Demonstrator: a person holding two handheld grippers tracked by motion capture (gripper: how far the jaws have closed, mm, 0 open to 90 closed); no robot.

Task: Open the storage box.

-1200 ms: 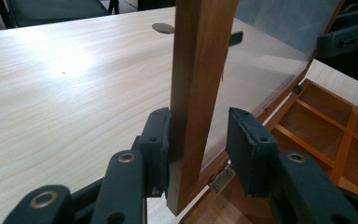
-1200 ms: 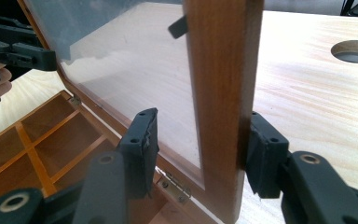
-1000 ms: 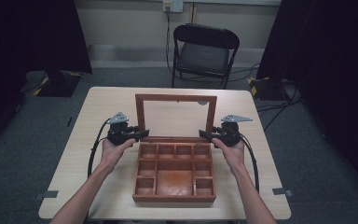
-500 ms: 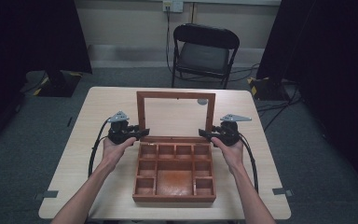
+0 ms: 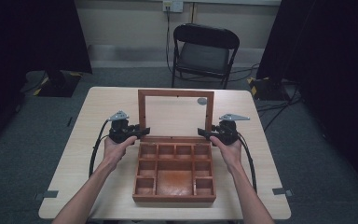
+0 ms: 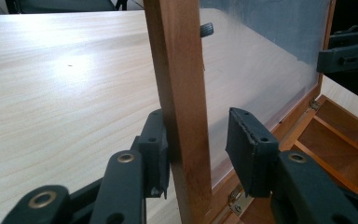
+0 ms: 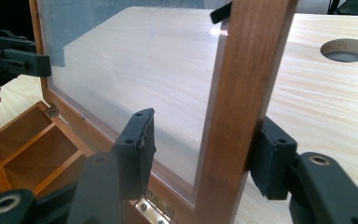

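1. Landmark: the wooden box (image 5: 174,170) lies on the table (image 5: 98,112), near its front edge. All positions below refer to this box.
2. The lid (image 5: 175,95) stands roughly upright at the box's rear edge, hinged there. It is a wooden frame around a clear pane.
3. My left gripper (image 6: 198,151) straddles the lid's left upright, just above the box's rear left corner. Its outer jaw touches the wood; the inner jaw stands apart from it. The grip is released, not clenched.
4. My right gripper (image 7: 205,147) straddles the lid's right upright above the box's rear right corner. The outer jaw rests against the wood and the inner jaw stands clear, so it is likewise released.
5. Reason for placement, as I judge it: one gripper per upright keeps the lid square on its hinges and prevents twisting while it swings.
6. Count: one box, one lid, two grippers. The box's compartments are four along the rear row, a large one at front centre, and smaller ones at each side. All appear empty.
7. Behind the box, one round hole (image 7: 346,49) is cut in the table.
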